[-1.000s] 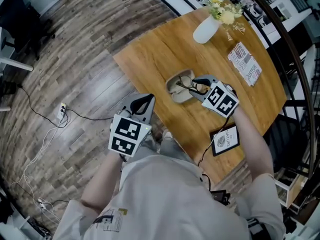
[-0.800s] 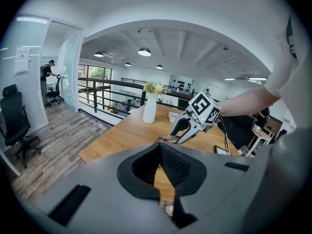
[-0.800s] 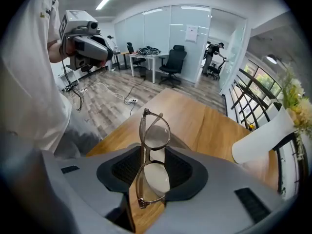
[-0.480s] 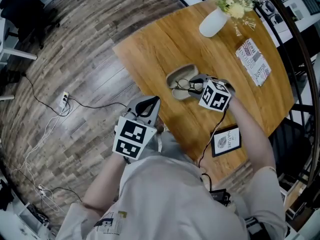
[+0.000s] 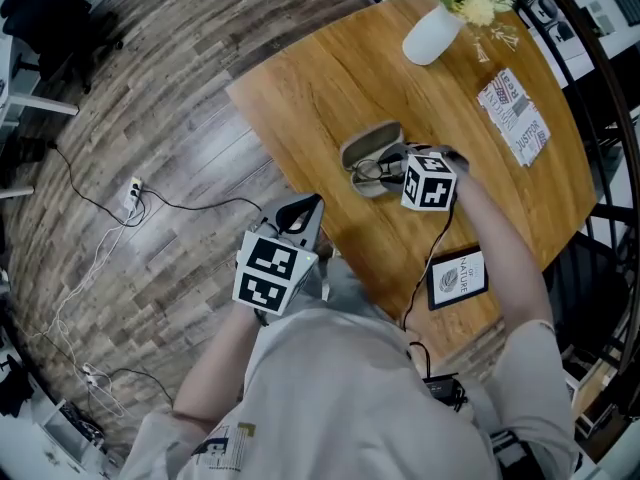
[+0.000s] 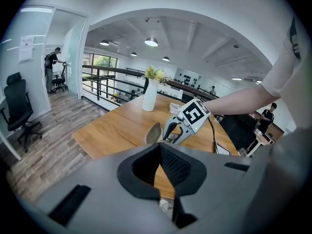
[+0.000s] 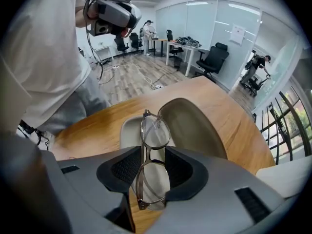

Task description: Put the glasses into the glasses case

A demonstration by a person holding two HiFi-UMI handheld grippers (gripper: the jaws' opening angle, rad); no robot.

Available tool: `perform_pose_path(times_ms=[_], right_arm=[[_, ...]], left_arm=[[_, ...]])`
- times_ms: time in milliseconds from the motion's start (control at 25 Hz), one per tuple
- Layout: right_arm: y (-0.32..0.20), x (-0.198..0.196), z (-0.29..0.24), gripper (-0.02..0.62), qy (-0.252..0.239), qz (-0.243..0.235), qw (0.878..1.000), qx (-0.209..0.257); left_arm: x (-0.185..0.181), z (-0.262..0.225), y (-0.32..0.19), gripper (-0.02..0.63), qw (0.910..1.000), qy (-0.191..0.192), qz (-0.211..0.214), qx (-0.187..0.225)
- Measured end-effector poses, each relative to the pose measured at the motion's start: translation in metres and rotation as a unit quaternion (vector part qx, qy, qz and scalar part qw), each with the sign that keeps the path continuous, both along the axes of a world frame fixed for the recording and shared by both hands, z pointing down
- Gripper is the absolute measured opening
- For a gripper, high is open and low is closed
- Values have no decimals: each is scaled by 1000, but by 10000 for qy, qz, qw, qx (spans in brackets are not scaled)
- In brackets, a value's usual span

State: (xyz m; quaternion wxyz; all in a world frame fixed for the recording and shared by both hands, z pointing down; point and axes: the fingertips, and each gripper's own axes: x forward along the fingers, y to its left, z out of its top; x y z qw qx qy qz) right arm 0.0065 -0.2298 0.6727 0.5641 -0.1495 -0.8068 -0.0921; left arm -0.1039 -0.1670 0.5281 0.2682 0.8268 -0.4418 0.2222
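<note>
An open grey glasses case (image 5: 372, 144) lies on the wooden table (image 5: 330, 78), its lid (image 7: 192, 126) raised behind the tray (image 7: 130, 129). My right gripper (image 5: 396, 166) points steeply down just over the tray and is shut on the folded metal-framed glasses (image 7: 152, 152). The pads grip them at the bridge, and one lens hangs over the tray. My left gripper (image 5: 300, 214) hovers off the table's near edge, over the floor, with its jaws together and nothing in them. The left gripper view shows the case (image 6: 154, 132) and the right gripper (image 6: 178, 129) ahead of it.
A white vase with yellow flowers (image 5: 432, 36) stands at the table's far end. A printed booklet (image 5: 515, 118) lies at the right, and a small framed card (image 5: 458, 278) with a black cable sits near the front right edge. Cables trail over the wooden floor (image 5: 130, 198).
My right gripper has sunk toward the case with the glasses and rolled, its marker cube now turned more upright. The left gripper has dropped slightly beside the table edge.
</note>
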Motion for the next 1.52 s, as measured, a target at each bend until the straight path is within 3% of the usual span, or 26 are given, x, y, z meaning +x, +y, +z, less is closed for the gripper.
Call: perform_pose_path(times_ms=[120,240,440,680,880,960,1120,1200,1360,1520], right_arm=[[5,4,9,175,97,-297,9995,74],[7,0,10,181,50,-245,9997,41],[-1,-8,4,201,-100,177,9998,-20],[-21,-12,-22,239,-400,577,9973,224],[-38,-22,-68,211,-1143,1333,9839,347],[-50,-30,-98,167,-1653,1826,9684,397],[-74,-37,-161,95,-2678,2754,9222,450],[-83,-37,-196,74,-3246,3161,8906,387],[-94,-29,-268,52,-4361,3824,8145,143],[-89,-15,-326,32,-4960,4074,7632,752]], left_arm=[[2,3,0,17,10000,-3,35,-34],[6,6,3,17,9999,8,99,-77],[12,7,5,17,9997,21,189,-123],[10,1,0,17,9997,-27,248,-68],[5,-12,-8,17,9996,-107,240,74],[2,-22,-15,17,9992,-189,281,224],[-6,-48,-29,17,9971,-354,328,585],[-9,-61,-37,17,9952,-481,330,790],[-11,-99,-57,17,9902,-512,260,1275],[-16,-143,-68,17,9826,-536,207,1768]])
